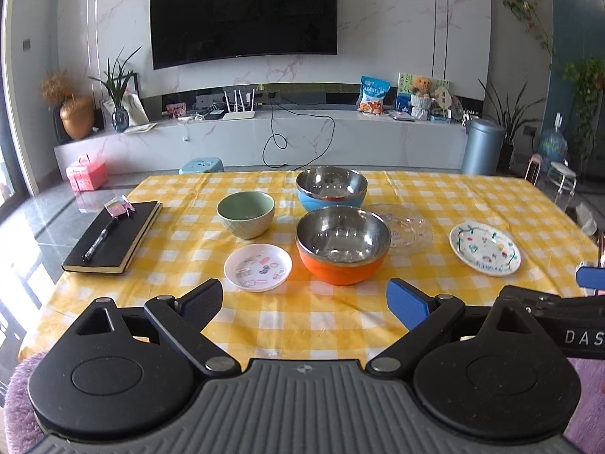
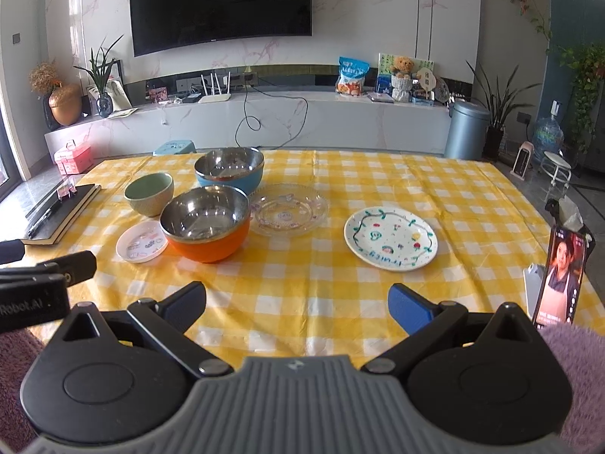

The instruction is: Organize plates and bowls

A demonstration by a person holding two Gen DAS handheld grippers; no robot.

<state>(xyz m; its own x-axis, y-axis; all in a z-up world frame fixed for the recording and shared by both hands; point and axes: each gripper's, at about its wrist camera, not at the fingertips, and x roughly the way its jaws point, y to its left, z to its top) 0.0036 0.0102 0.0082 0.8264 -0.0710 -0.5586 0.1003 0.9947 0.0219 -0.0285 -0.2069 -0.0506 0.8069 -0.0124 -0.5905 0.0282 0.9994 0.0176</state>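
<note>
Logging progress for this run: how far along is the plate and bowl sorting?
Nothing looks done. The orange bowl, blue bowl, green bowl and three plates sit separately on the tablecloth. Left gripper and right gripper are open and empty. All stacking remains.

Bright daylight, both views, strongest from far left window side. Glare patches on glossy floor (image 1: 45, 234) at left. Steel linings of orange bowl (image 1: 342, 244) and blue bowl (image 1: 331, 185) catch highlights and reflections. Shadows on checked tablecloth (image 2: 340, 287) soft, short. Strong fisheye bending: wall lines and television (image 1: 244, 11) curve; corners vignette dark. Centre sharp, near edges slightly soft.
</note>
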